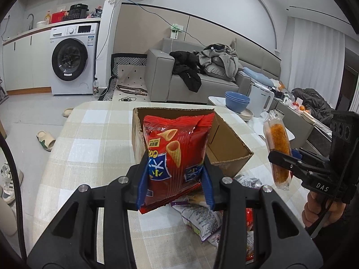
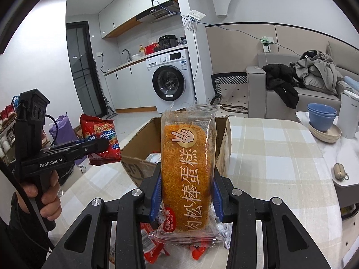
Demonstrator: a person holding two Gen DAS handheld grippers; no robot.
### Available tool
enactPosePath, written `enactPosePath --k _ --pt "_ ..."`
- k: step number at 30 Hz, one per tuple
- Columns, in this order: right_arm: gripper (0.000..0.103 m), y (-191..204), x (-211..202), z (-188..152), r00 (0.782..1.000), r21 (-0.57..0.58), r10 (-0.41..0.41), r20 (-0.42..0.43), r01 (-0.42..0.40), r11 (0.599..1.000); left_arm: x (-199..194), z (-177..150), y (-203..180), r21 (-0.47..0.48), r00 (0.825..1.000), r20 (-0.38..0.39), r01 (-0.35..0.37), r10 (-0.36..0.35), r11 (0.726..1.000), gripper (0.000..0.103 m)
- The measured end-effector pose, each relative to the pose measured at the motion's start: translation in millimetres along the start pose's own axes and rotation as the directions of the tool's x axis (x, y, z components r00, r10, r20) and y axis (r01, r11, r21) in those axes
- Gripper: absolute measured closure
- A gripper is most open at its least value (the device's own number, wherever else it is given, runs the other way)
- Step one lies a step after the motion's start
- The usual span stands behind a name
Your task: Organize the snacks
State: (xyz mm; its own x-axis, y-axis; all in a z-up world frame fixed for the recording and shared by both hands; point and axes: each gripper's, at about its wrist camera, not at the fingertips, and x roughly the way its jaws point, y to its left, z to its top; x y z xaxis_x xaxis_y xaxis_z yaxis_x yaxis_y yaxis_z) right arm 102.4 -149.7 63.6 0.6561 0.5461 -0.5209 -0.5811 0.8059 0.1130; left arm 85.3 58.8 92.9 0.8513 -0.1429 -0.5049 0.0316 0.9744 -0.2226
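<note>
Snacks ride in both grippers above the checked table, the left gripper (image 1: 175,179) clamped on a red chip bag (image 1: 177,154) and the right gripper (image 2: 186,190) pinching a wrapped cake (image 2: 187,168), both lifted, I'd guess, for dropping into the open cardboard box (image 1: 226,148) near the far edge.

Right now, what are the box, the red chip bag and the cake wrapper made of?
The box looks like brown cardboard, matte, with a rough torn rim. The red chip bag, held in the left claw, seems to be shiny plastic film; it crinkles and catches the light. The cake wrapper, held in the right claw, looks like clear glossy plastic, since the orange cake shows through.
</note>
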Motion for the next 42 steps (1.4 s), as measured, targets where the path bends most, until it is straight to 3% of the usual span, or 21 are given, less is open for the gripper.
enactPosePath --k 17,42 --pt "0.065 7 37 23 1.0 0.005 0.028 -0.007 -0.028 1.0 37 32 -5 0.01 1.0 -0.008 -0.015 0.015 1.0 0.066" --pt "0.065 5 84 27 0.997 -0.031 0.059 -0.056 -0.061 0.998 131 24 -14 0.05 0.994 -0.102 -0.031 0.036 0.998 0.066"
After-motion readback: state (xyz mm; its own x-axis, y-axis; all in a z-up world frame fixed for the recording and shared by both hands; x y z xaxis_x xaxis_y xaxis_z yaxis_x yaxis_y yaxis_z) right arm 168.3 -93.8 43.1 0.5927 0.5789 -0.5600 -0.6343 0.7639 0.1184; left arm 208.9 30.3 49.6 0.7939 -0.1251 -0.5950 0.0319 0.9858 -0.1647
